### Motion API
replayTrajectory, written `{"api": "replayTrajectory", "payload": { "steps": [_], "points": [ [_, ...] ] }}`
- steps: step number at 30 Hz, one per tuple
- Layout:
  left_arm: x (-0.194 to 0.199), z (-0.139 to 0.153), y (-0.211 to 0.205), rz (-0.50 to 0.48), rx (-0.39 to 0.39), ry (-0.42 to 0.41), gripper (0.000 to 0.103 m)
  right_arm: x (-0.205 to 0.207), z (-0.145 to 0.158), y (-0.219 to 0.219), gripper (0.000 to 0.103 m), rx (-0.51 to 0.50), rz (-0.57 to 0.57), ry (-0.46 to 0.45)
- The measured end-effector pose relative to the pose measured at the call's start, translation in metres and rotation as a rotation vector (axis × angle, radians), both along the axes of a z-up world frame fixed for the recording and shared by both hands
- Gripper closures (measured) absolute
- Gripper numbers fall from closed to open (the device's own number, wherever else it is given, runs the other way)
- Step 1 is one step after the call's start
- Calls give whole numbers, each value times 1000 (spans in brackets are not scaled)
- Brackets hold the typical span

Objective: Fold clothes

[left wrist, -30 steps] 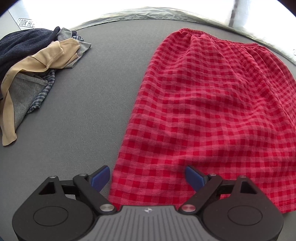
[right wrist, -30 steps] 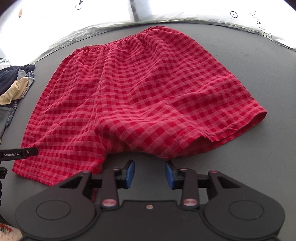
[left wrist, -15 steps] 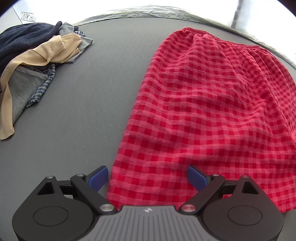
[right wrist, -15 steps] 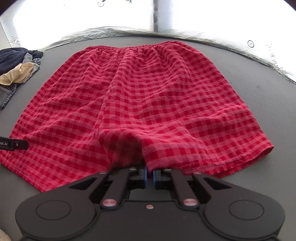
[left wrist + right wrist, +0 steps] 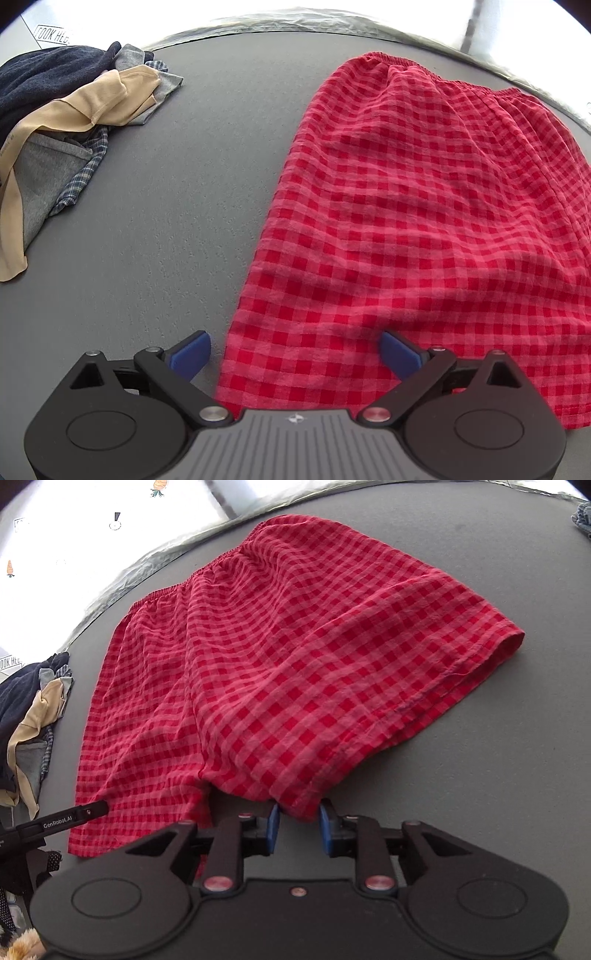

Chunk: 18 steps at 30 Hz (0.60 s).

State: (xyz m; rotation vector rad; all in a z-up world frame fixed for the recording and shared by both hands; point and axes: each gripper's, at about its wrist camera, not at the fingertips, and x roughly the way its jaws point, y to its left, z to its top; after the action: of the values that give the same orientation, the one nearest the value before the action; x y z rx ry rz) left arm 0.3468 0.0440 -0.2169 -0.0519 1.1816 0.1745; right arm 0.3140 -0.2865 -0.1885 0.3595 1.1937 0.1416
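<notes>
Red checked shorts (image 5: 424,206) lie spread on the grey table (image 5: 177,206), waistband at the far side. My left gripper (image 5: 295,350) is open, its blue fingers either side of the left leg's hem corner, above the cloth. My right gripper (image 5: 298,825) is shut on the hem of the shorts (image 5: 295,657) near the crotch, and the cloth there is lifted off the table. The left gripper's tip shows in the right wrist view (image 5: 88,810) at the left leg's hem.
A pile of other clothes (image 5: 55,122), navy, tan, grey and plaid, lies at the far left of the table; it also shows in the right wrist view (image 5: 29,716). The table's far edge (image 5: 258,33) meets a bright wall. A blue cloth (image 5: 581,517) lies far right.
My right gripper closed on the hem near the crotch and has lifted it, swinging to the right. My left gripper moved a little forward over the hem corner, still open.
</notes>
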Motion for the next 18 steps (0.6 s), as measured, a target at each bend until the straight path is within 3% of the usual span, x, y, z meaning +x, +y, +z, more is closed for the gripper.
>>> {"api": "replayTrajectory", "payload": {
  "steps": [2, 4, 6, 7, 12, 18],
  "points": [
    [0, -1, 0, 5, -2, 1, 4, 0, 2, -1, 68, -12, 4, -16],
    [0, -1, 1, 8, -3, 2, 3, 1, 0, -2, 68, 9, 13, -24],
    [0, -2, 1, 11, -4, 3, 2, 2, -3, -3, 78, 48, 28, -26],
    [0, -2, 1, 11, -4, 3, 2, 3, -3, -1, 94, 66, 47, -27],
    [-1, -1, 1, 9, 0, 6, 2, -3, 14, 2, 99, 149, 116, -61],
    [0, -2, 1, 13, -2, 12, 2, -4, -4, -1, 92, -11, 86, 54]
  ]
}}
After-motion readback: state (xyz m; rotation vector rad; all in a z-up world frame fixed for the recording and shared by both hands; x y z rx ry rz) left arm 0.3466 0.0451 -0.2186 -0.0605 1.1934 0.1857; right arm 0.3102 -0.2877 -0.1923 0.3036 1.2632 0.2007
